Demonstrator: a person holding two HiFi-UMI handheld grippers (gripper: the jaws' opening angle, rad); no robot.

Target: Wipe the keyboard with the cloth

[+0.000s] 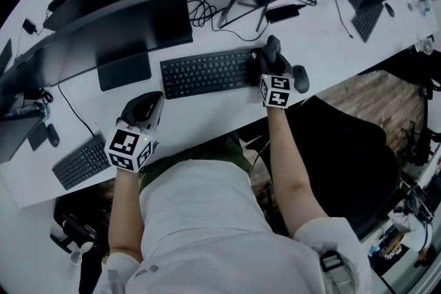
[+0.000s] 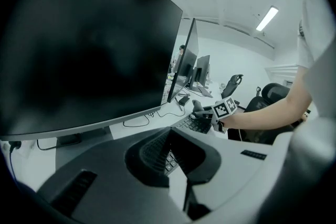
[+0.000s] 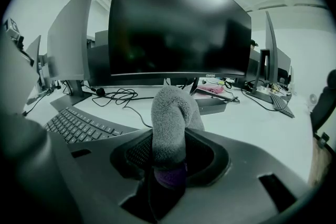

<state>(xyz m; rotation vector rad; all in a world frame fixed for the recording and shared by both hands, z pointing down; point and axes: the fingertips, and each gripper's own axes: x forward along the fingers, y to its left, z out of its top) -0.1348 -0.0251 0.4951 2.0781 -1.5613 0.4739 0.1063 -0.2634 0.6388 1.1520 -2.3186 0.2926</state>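
Observation:
A black keyboard (image 1: 207,74) lies on the white desk (image 1: 207,117) before a curved monitor; it also shows as the keyboard (image 3: 79,126) at the left of the right gripper view. My right gripper (image 1: 271,60) is at the keyboard's right end, shut on a grey fluffy cloth (image 3: 170,123) that sticks up past its tips; seen from the head, the cloth (image 1: 273,50) hangs over the end keys. My left gripper (image 1: 146,107) rests low over the desk front-left of the keyboard, shut and holding nothing. From the left gripper (image 2: 169,136), the right gripper (image 2: 199,110) shows over the keyboard (image 2: 195,124).
A dark mouse (image 1: 300,78) sits just right of the right gripper. A second keyboard (image 1: 81,162) lies at the desk's left front. The monitor foot (image 1: 124,69) and cables (image 1: 200,10) sit behind the keyboard. A black chair (image 1: 344,148) stands to the right.

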